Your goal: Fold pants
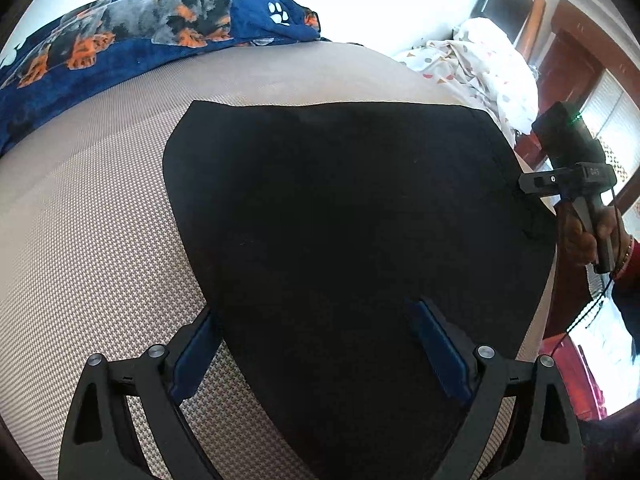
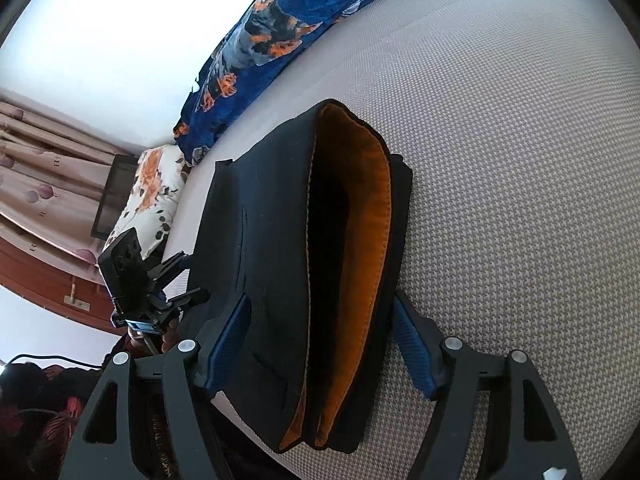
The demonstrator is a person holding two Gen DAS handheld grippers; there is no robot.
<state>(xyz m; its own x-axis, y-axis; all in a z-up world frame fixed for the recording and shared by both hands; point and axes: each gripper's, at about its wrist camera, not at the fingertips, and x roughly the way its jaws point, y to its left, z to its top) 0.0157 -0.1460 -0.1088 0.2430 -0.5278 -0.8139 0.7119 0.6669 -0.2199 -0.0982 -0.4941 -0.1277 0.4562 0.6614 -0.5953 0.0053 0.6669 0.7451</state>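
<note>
Black pants lie folded into a flat bundle on the beige woven bed. My left gripper is open wide just above them, with its left finger at the bundle's edge and the right one over the cloth. In the right wrist view the pants show the waist opening with an orange lining. My right gripper straddles this end of the bundle, jaws apart, with no firm pinch visible. Each gripper's body shows in the other view, at opposite ends of the pants.
A blue blanket with dog prints lies along the far side of the bed. A white spotted cloth and a floral pillow sit at one end. A hand holds the right gripper's handle. Wooden furniture stands beyond.
</note>
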